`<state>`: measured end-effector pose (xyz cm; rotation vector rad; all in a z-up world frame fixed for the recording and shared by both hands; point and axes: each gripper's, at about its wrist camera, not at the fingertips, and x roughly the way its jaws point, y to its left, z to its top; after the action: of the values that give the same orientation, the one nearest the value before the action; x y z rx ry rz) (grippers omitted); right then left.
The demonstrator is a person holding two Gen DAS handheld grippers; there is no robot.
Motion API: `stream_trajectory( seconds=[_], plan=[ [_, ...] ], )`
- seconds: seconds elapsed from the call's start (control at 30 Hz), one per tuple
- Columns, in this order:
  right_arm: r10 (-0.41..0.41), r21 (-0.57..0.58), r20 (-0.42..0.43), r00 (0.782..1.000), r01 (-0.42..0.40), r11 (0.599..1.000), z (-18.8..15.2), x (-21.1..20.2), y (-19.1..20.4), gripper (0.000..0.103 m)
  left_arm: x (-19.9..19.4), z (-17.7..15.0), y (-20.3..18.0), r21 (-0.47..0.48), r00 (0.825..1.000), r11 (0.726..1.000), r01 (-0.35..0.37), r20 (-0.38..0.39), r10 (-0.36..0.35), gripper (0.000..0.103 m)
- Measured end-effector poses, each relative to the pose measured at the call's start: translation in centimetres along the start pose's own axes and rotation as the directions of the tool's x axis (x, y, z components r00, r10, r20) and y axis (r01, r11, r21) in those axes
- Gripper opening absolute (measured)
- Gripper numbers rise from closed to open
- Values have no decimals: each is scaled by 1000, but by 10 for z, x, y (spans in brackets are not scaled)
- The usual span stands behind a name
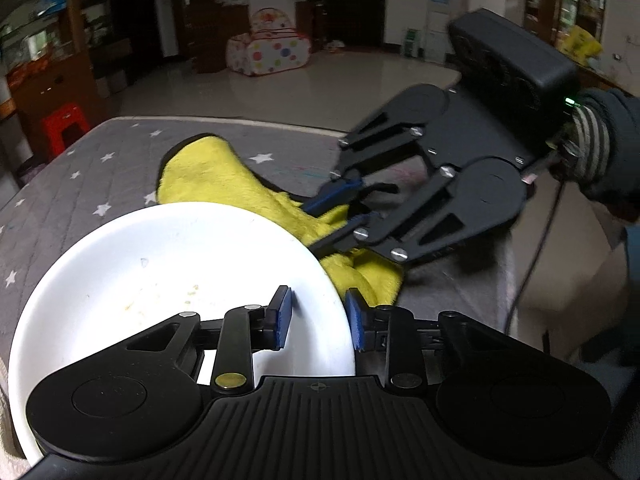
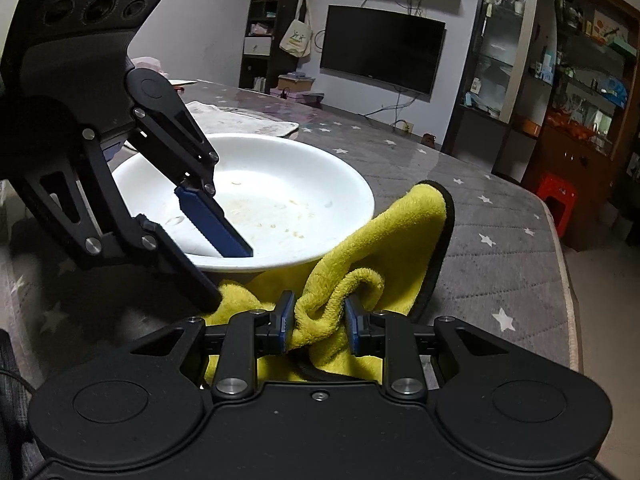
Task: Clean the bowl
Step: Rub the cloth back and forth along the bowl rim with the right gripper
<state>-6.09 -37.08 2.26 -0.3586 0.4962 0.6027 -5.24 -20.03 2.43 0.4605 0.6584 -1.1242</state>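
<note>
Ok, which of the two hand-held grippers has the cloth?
The right hand-held gripper: its blue pads pinch a fold of the fluffy yellow cloth. The left hand-held gripper straddles the white ceramic bowl's rim instead.

Home living room: wall-mounted TV (image 2: 382, 48), glass display cabinets (image 2: 576, 80), kids' play tent (image 1: 268, 44), tiled floor (image 1: 320, 80).

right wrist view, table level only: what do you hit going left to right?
left gripper reaching into the bowl → white bowl → yellow cloth, pinched in the right gripper → bare grey star-print table cover → red stool past the table edge.
</note>
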Motion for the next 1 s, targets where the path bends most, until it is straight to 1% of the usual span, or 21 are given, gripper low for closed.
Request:
stream_trajectory(
  seconds=[0.13, 0.3, 0.4, 0.47, 0.57, 0.77, 0.87, 1.0],
  plan=[
    [-2, -25, -2, 1000, 2, 1000, 3, 10, -4, 28, 0, -5, 1, 9, 1000, 1000, 24, -3, -24, 30],
    [-1, -38, 1, 1000, 1, 999, 8, 22, -15, 28, -2, -9, -3, 9, 999, 999, 33, -2, -33, 30],
    [4, -36, 2, 1000, -4, 999, 9, 29, -21, 28, -5, -12, -6, -7, 999, 999, 35, 1, -35, 30],
    [12, -7, 0, 1000, -12, 1000, 10, 32, -27, 28, -6, -13, -8, -25, 1000, 999, 31, -1, -31, 30],
    [19, 31, -2, 1000, -19, 999, 10, 31, -30, 28, -10, -14, -13, -50, 1000, 999, 15, 2, -15, 30],
    [-3, 105, 8, 1000, 3, 995, 10, 23, -29, 28, -19, -9, -14, -77, 999, 997, -25, 41, 28, 30],
    [-16, 137, 13, 1000, 14, 990, 11, 20, -28, 28, -20, -7, -17, -80, 997, 995, -62, 38, 65, 30],
    [-38, 194, 22, 999, 33, 980, 10, 20, -29, 28, -23, -8, -19, -129, 995, 988, -87, 35, 92, 30]
  ],
)
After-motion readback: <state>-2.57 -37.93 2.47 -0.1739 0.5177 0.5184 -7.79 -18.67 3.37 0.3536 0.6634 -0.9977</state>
